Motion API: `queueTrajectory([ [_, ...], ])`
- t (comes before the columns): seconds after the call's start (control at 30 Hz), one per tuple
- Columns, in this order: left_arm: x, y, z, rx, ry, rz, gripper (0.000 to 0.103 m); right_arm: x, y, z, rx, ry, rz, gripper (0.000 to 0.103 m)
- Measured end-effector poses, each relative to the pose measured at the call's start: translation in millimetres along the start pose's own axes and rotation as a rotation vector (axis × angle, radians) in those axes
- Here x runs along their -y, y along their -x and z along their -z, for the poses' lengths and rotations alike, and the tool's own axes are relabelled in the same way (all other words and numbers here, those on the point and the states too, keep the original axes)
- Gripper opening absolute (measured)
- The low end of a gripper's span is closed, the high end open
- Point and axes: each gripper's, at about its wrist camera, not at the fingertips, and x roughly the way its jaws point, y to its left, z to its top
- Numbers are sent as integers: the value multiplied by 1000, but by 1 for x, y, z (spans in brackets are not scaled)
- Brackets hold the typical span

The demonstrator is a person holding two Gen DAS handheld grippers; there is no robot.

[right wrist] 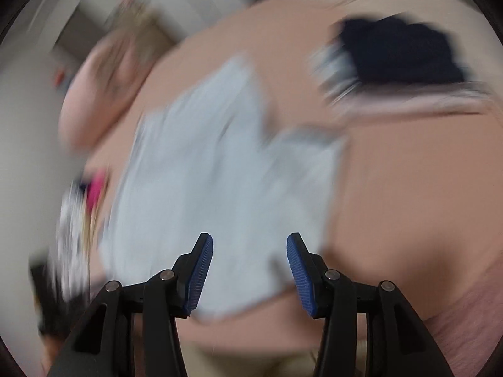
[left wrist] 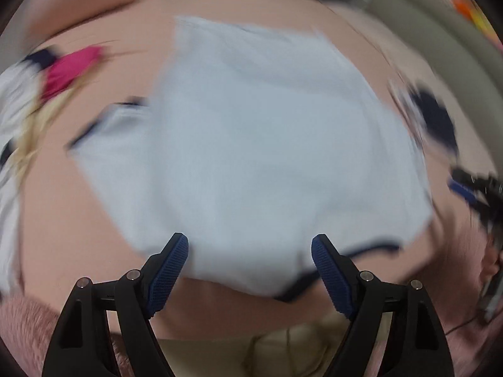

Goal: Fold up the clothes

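A pale blue garment (left wrist: 251, 144) with dark trim lies spread on a pink bed sheet (left wrist: 78, 213); both views are motion-blurred. My left gripper (left wrist: 250, 246) hovers open over the garment's near edge, nothing between its blue pads (left wrist: 169, 270). At the right edge of the left wrist view the right gripper (left wrist: 471, 191) shows as a dark blur beside the garment. In the right wrist view the same garment (right wrist: 213, 194) lies ahead, and my right gripper (right wrist: 250, 248) stands open above its near edge, holding nothing.
A pile with pink and white clothes (left wrist: 53, 75) lies at the left of the bed. A dark navy garment (right wrist: 399, 53) sits on a folded stack at the far right. A pink pillow (right wrist: 100, 94) lies at the back. Bare sheet (right wrist: 408, 188) lies right of the garment.
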Motion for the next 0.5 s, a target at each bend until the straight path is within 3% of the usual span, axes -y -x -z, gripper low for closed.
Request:
queueTrajectory([
  [0.07,-26,4,-6,18,88,-22,81,30,-5,-18,37,-102,58,66],
  [0.17,-59,1,-14,-11,201,-25,81,66,-42,-30,-79,-246,24,66],
  [0.27,-91,5,-20,40,290,-44,81,75,-59,-32,-86,-259,9,66],
  [0.33,-120,3,-27,90,398,-95,80,65,-61,-35,-58,-199,-30,49],
  [0.37,-137,-1,-29,95,469,-81,80,66,-64,-34,-65,-215,-45,28],
  [0.4,-154,-7,-28,95,554,-25,79,67,-68,-34,-72,-231,-59,19],
  [0.43,-163,-13,-27,97,625,27,79,67,-71,-33,-79,-247,-74,17],
  [0.5,-176,-20,-24,120,712,47,78,70,-73,-31,-75,-265,-78,15],
])
